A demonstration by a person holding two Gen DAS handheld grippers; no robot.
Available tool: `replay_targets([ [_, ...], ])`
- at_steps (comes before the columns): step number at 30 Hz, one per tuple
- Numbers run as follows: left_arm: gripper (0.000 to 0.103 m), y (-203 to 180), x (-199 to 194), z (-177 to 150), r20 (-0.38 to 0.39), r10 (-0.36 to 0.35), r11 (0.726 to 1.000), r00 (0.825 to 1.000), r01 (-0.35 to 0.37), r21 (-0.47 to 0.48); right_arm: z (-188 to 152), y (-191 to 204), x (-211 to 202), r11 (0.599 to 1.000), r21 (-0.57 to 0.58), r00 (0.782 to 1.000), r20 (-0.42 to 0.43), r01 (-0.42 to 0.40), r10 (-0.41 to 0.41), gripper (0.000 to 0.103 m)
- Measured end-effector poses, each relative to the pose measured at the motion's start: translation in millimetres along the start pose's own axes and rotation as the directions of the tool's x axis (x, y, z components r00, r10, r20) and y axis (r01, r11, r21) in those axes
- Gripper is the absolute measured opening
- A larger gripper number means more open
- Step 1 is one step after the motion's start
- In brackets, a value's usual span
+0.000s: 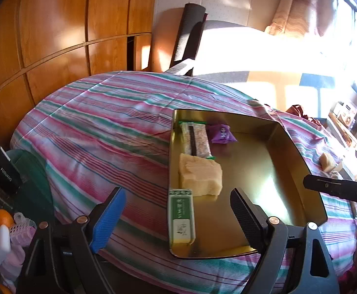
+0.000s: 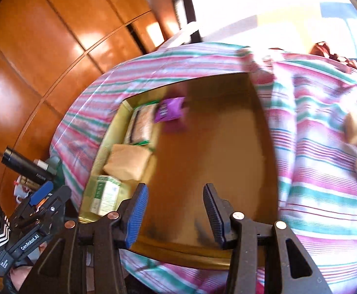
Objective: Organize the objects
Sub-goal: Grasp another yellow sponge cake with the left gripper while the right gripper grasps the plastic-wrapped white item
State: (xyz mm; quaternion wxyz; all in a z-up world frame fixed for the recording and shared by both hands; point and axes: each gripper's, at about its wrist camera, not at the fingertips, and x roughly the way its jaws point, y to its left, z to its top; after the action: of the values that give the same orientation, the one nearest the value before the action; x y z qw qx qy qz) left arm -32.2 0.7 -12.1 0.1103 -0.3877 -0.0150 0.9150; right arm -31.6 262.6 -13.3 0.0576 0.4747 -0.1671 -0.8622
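Tray: the gold tray [image 1: 298, 156] sits on the striped table [image 1: 92, 132]; a purple packet [image 1: 221, 134], snack bar [image 1: 196, 139], pale block [image 1: 200, 176] and green box [image 1: 181, 216] line its left side.
Left hand-held gripper [image 1: 178, 218]: jaws wide apart, empty, over the green box.
Right hand-held gripper [image 2: 176, 210]: jaws apart, nothing between them.
Left out: a tan block [image 1: 327, 161] lies right of the tray.
Risk: reaching across could clip the tray's rim and shove it; the view is blurred.
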Motion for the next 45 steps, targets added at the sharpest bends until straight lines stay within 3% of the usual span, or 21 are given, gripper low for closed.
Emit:
replay_targets([
  [6, 0.088, -54, 3, 12, -0.005, -0.067, 0.992, 0.998, 0.067, 0.11, -5, -80, -37, 0.987, 0.13, 0.994, 0.047, 0.092, -0.098, 0.048],
  [12, 0.088, -124, 8, 30, -0.028, -0.169, 0.958, 0.985, 0.171, 0.23, -17, -174, -85, 0.936, 0.297, 0.972, 0.075, 0.192, -0.223, 0.048],
  [20, 0.089, -246, 38, 58, -0.161, -0.334, 0.874, 0.929, 0.369, 0.315, -18, -286, -159, 0.825, 0.493, 0.906, 0.153, 0.277, -0.396, 0.049],
  [22, 0.089, -279, 55, 63, -0.213, -0.35, 0.856, 0.912, 0.404, 0.322, -18, -308, -172, 0.802, 0.525, 0.889, 0.17, 0.283, -0.425, 0.058],
  [26, 0.089, -342, 97, 70, -0.31, -0.354, 0.836, 0.882, 0.447, 0.319, -27, -339, -186, 0.775, 0.573, 0.867, 0.208, 0.266, -0.452, 0.059],
  [29, 0.094, -381, 129, 73, -0.363, -0.326, 0.84, 0.873, 0.444, 0.313, -40, -352, -186, 0.767, 0.608, 0.871, 0.244, 0.206, -0.427, 0.059],
  [32, 0.099, -412, 158, 74, -0.41, -0.312, 0.849, 0.857, 0.445, 0.285, -47, -363, -183, 0.752, 0.647, 0.891, 0.259, 0.127, -0.372, 0.059],
  [38, 0.103, -454, 203, 73, -0.469, -0.254, 0.884, 0.846, 0.4, 0.243, -47, -359, -183, 0.767, 0.634, 0.891, 0.29, 0.094, -0.349, 0.061],
  [40, 0.103, -462, 215, 72, -0.487, -0.245, 0.889, 0.838, 0.395, 0.233, -45, -357, -185, 0.775, 0.624, 0.887, 0.3, 0.095, -0.35, 0.066],
  [42, 0.102, -464, 224, 70, -0.485, -0.222, 0.902, 0.846, 0.367, 0.228, -45, -355, -185, 0.78, 0.618, 0.885, 0.306, 0.096, -0.351, 0.067],
  [44, 0.085, -463, 230, 66, -0.492, -0.229, 0.902, 0.84, 0.373, 0.216, -44, -354, -185, 0.782, 0.614, 0.886, 0.301, 0.102, -0.352, 0.067],
  [45, 0.075, -460, 232, 63, -0.507, -0.253, 0.896, 0.824, 0.397, 0.197, -43, -353, -184, 0.783, 0.612, 0.891, 0.288, 0.111, -0.351, 0.067],
])
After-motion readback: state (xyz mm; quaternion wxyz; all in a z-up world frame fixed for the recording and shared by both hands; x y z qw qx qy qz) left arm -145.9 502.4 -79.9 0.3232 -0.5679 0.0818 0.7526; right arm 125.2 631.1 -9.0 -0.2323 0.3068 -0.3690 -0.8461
